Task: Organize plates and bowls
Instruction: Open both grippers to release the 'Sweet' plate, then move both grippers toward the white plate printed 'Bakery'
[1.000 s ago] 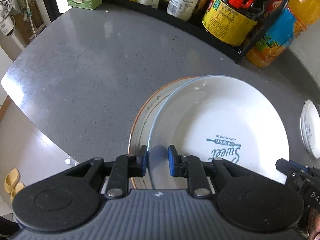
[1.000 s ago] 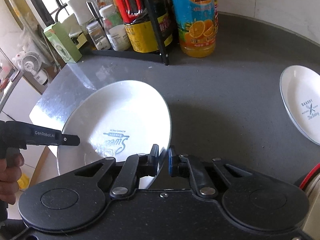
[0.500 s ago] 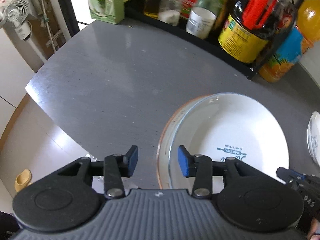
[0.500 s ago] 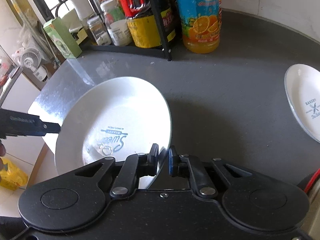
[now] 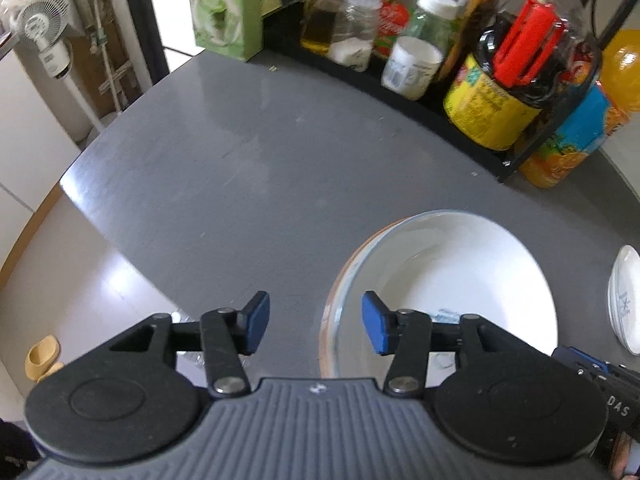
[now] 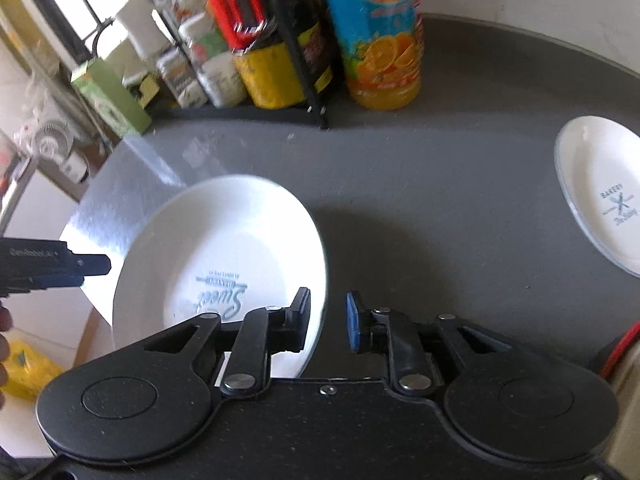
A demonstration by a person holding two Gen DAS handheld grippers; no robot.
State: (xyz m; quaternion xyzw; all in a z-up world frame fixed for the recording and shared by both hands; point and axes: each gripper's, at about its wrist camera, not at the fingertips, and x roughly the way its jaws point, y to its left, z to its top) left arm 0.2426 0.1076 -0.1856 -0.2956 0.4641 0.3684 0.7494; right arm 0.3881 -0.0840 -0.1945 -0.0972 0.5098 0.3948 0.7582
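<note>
A white plate [image 5: 460, 276] printed "Sweet" lies stacked on an orange-rimmed plate [image 5: 334, 284] near the table's front edge. My left gripper [image 5: 315, 323] is open and holds nothing; its right finger hangs over the stack's left rim. In the right wrist view the same white plate [image 6: 224, 248] lies low and left. My right gripper [image 6: 328, 320] is open, with the plate's right rim running between its fingers. A small white "Bakery" plate [image 6: 600, 196] sits alone at the right, also seen as that small plate [image 5: 624, 300] in the left wrist view.
A black rack [image 5: 440, 100] of jars and bottles lines the back of the dark grey table [image 5: 240, 168]. An orange juice bottle [image 6: 380, 40] stands beside it, a green box [image 5: 224, 8] at its left end. The table edge [image 5: 100, 220] drops to the floor at left.
My left gripper let go of the plate rim, opened wide and drew back to the left. My right gripper, shut on the opposite rim before, now stands open.
</note>
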